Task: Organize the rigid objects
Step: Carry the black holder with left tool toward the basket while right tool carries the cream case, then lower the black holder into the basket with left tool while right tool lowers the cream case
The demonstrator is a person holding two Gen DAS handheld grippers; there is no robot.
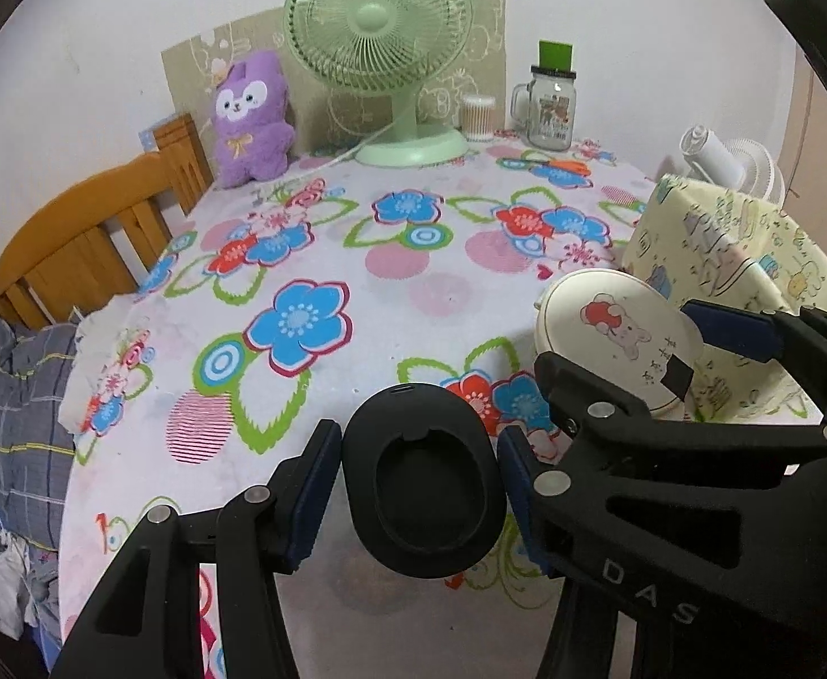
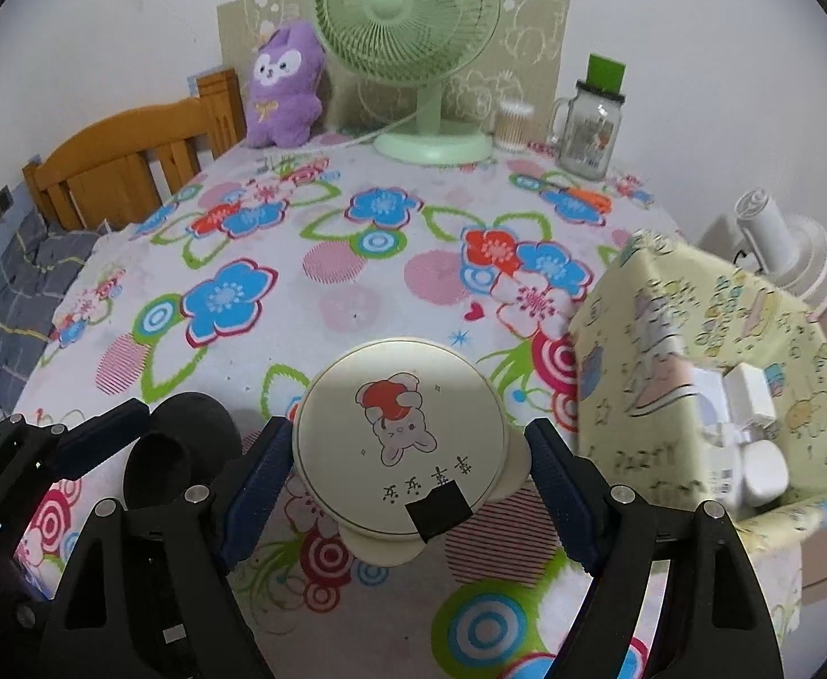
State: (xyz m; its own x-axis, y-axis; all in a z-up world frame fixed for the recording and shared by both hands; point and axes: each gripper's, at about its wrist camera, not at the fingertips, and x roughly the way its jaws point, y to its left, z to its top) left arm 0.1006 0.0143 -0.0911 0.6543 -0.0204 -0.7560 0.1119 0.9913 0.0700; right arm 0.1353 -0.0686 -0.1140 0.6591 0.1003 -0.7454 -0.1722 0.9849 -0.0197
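Observation:
A black oval case [image 1: 421, 481], hollow side up, hangs just above the flowered tablecloth [image 1: 430, 294] with my left gripper [image 1: 419, 489] shut on it, one pad on each side. Beside it to the right is a round cream case with a bunny picture [image 2: 402, 441], held off the cloth with my right gripper [image 2: 407, 455] shut on its rim. The left wrist view shows that cream case [image 1: 611, 339] and the right gripper [image 1: 620, 339] around it. In the right wrist view the black case [image 2: 187, 441] sits at the lower left.
A yellow patterned fabric box [image 2: 668, 328] holding white items stands at the table's right edge. Along the back wall are a green fan [image 2: 413, 28], a purple plush [image 2: 286, 90], a swab jar [image 2: 514, 124] and a glass mug [image 2: 588, 130]. A wooden chair [image 1: 73, 243] stands left.

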